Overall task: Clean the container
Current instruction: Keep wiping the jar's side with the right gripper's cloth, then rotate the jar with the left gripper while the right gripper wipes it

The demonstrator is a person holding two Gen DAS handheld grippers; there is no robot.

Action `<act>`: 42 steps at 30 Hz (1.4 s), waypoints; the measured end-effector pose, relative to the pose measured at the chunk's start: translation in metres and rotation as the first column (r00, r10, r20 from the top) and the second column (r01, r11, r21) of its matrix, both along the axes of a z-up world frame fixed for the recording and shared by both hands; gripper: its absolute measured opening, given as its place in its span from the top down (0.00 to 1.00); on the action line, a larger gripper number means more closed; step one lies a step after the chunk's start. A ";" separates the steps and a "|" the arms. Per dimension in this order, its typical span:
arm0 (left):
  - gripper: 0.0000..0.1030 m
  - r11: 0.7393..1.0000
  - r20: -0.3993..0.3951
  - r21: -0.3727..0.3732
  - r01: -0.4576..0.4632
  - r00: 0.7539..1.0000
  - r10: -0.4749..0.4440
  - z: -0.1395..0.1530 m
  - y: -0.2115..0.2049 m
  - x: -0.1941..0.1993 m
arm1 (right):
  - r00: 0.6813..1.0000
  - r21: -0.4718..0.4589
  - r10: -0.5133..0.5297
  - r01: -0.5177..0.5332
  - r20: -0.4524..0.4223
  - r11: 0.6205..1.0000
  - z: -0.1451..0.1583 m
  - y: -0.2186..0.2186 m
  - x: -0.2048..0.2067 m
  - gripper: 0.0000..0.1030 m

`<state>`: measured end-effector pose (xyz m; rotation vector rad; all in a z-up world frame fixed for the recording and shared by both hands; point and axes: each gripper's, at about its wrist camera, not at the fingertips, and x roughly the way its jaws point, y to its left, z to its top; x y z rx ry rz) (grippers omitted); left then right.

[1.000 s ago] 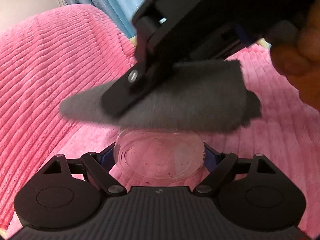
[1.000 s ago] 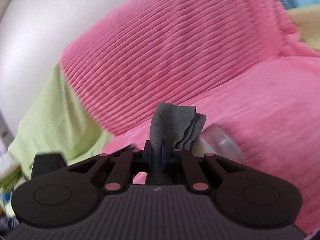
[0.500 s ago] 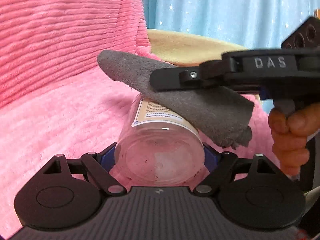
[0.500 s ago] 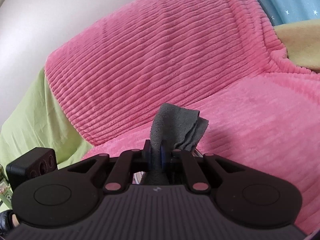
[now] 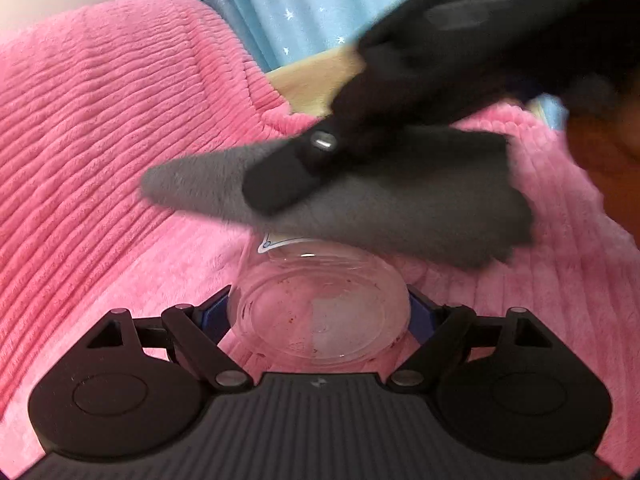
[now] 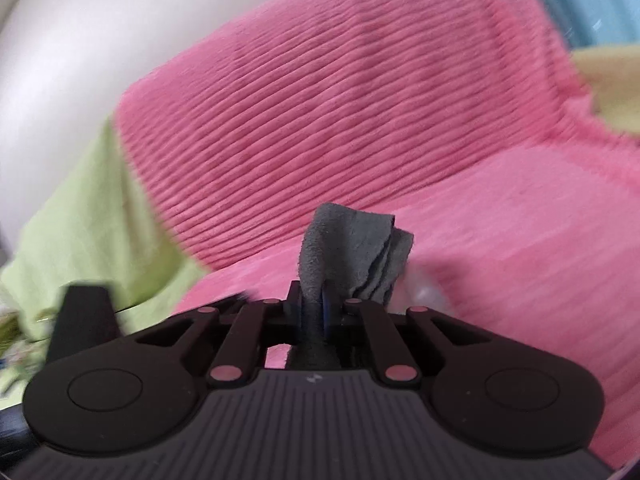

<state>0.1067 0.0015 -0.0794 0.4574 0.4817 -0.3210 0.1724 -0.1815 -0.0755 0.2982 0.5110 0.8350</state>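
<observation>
A clear plastic container [image 5: 320, 312] with reddish specks on its base and a paper label on its side is clamped between the blue pads of my left gripper [image 5: 320, 312], its bottom facing the camera. Above it, a grey cloth [image 5: 400, 204] lies across the container's upper side, pinched in my right gripper [image 5: 288, 184], which reaches in blurred from the upper right. In the right wrist view my right gripper [image 6: 314, 312] is shut on the folded grey cloth [image 6: 352, 252], and the container [image 6: 424, 292] shows as a pale blur just right of it.
A pink ribbed blanket [image 5: 100, 140] covers the sofa seat and backrest beneath both grippers. A light green cover [image 6: 92, 224] lies to the left, a blue starred curtain [image 5: 304, 8] hangs behind, and a yellow cushion [image 6: 608, 88] sits at the right.
The right gripper with the cloth has swung back over the container from level to slanting, covering most of the label seen half a second ago. The view over the blanket shifted back leftward.
</observation>
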 end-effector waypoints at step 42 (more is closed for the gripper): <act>0.18 0.999 0.011 0.052 0.016 1.000 -0.016 -0.003 -0.017 -0.009 | 0.998 0.018 -0.069 0.069 -0.014 0.997 0.000 -0.011 0.000 0.93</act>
